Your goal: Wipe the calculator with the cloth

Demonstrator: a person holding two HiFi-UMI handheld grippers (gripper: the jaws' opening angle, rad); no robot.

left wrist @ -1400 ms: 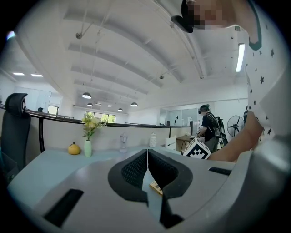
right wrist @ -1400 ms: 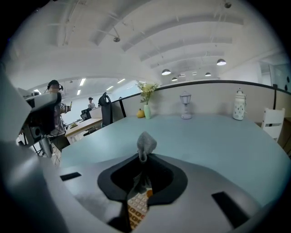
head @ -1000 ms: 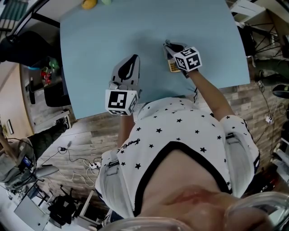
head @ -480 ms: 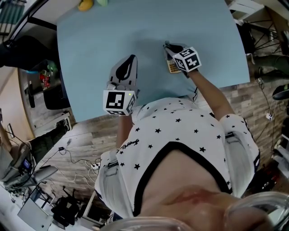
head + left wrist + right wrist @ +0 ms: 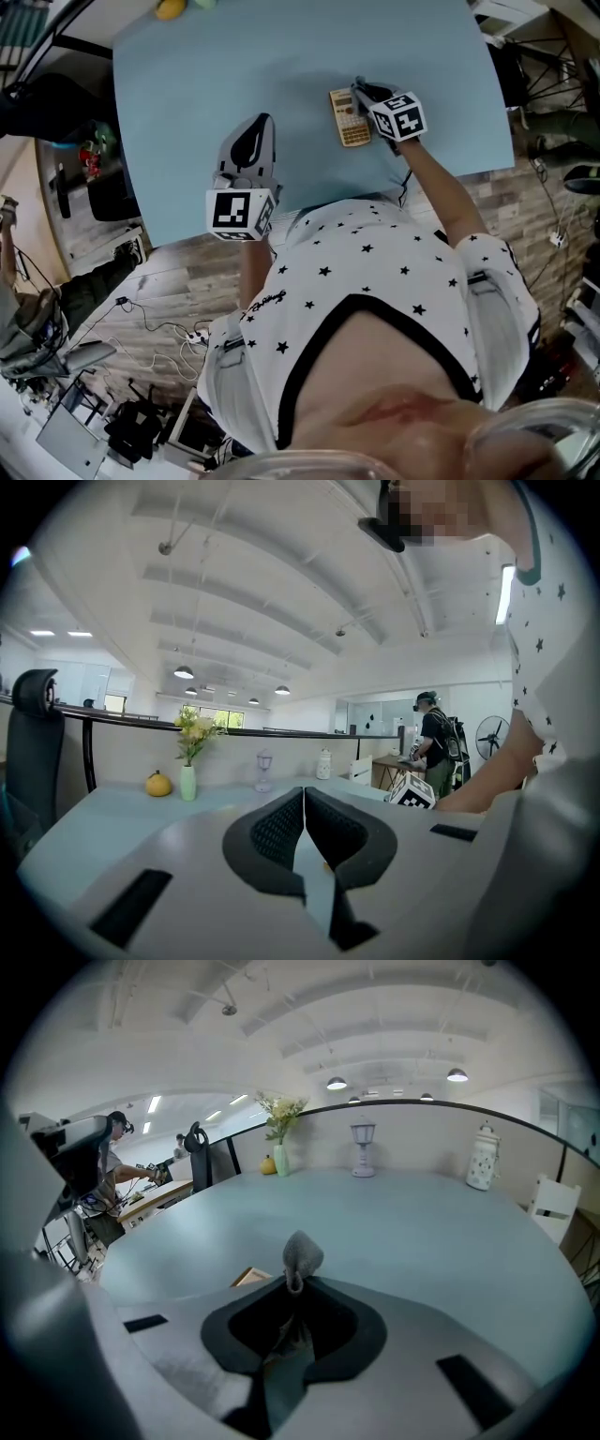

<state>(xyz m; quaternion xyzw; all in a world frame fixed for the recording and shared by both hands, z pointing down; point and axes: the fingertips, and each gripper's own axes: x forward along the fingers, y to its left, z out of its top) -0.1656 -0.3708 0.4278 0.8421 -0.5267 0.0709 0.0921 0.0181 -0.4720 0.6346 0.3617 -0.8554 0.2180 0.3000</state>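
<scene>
A tan calculator (image 5: pixel 349 117) lies flat on the light blue table (image 5: pixel 281 66); one corner of it (image 5: pixel 250 1277) peeks past the right gripper's body. My right gripper (image 5: pixel 362 90) sits just right of the calculator, shut on a small grey cloth (image 5: pixel 300 1256) that sticks up from its tips (image 5: pixel 298 1283). My left gripper (image 5: pixel 265 120) rests low over the table to the calculator's left, well apart from it. Its jaws (image 5: pixel 304 797) are shut with nothing between them.
At the table's far edge stand a yellow fruit (image 5: pixel 157 784), a vase of flowers (image 5: pixel 188 778), a small lantern (image 5: pixel 363 1160) and a white jar (image 5: pixel 481 1170). A black chair (image 5: pixel 33 752) is at the left. The table's near edge (image 5: pixel 309 208) runs against the person's body.
My right gripper has slid right off the calculator with the cloth, leaving the calculator uncovered. The left gripper has drifted slightly left.
</scene>
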